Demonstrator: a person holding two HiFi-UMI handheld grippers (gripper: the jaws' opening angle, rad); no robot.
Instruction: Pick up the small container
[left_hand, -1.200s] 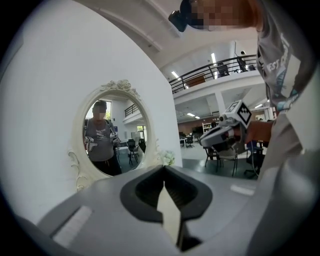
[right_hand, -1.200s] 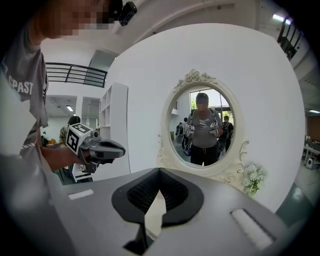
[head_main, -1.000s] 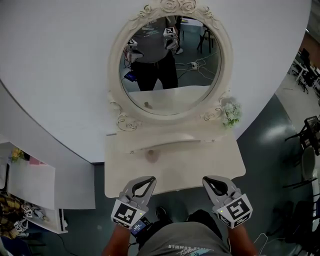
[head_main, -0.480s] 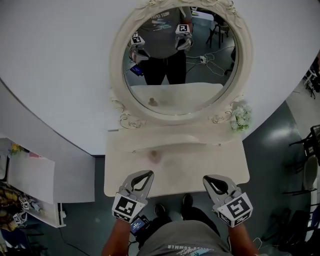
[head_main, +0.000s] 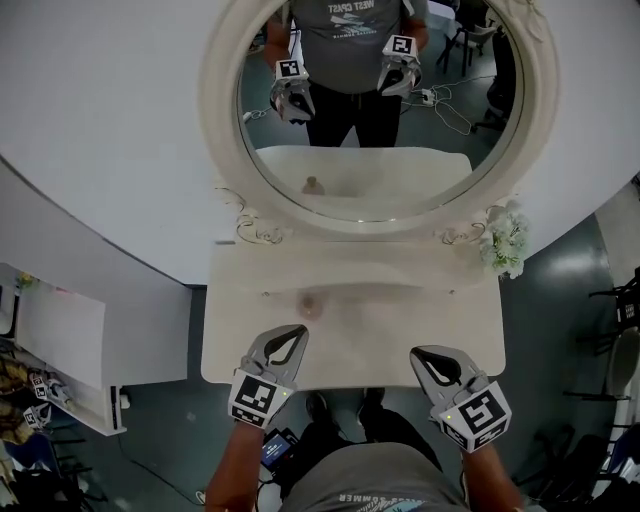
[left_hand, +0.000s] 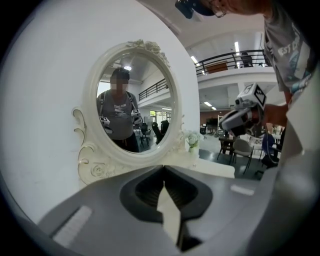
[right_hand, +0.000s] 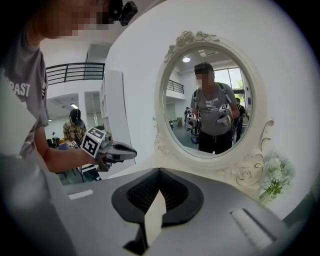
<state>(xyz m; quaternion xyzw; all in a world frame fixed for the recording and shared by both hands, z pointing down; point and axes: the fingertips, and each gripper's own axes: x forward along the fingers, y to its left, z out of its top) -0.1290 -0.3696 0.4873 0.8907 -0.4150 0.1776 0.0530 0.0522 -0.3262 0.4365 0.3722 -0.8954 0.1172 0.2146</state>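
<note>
**Ana:** Where are the two hands?

**Ben:** Low down, at the near edge of the white table. Both arms come in from the bottom. They point ahead at the round mirror, tipped down a little.

**Ana:** How is the left gripper?

**Ben:** Its jaws are closed tight, tips touching, with nothing in them. Its tip is over the table's near edge.

**Ana:** And the right gripper?

**Ben:** The same. It is closed with nothing in it. It sits beside the left one, well apart from it.

**Ana:** Where is the small container?

**Ben:** It stands on the left half of the table, just ahead of the left gripper's tip. Nothing touches it.
</note>
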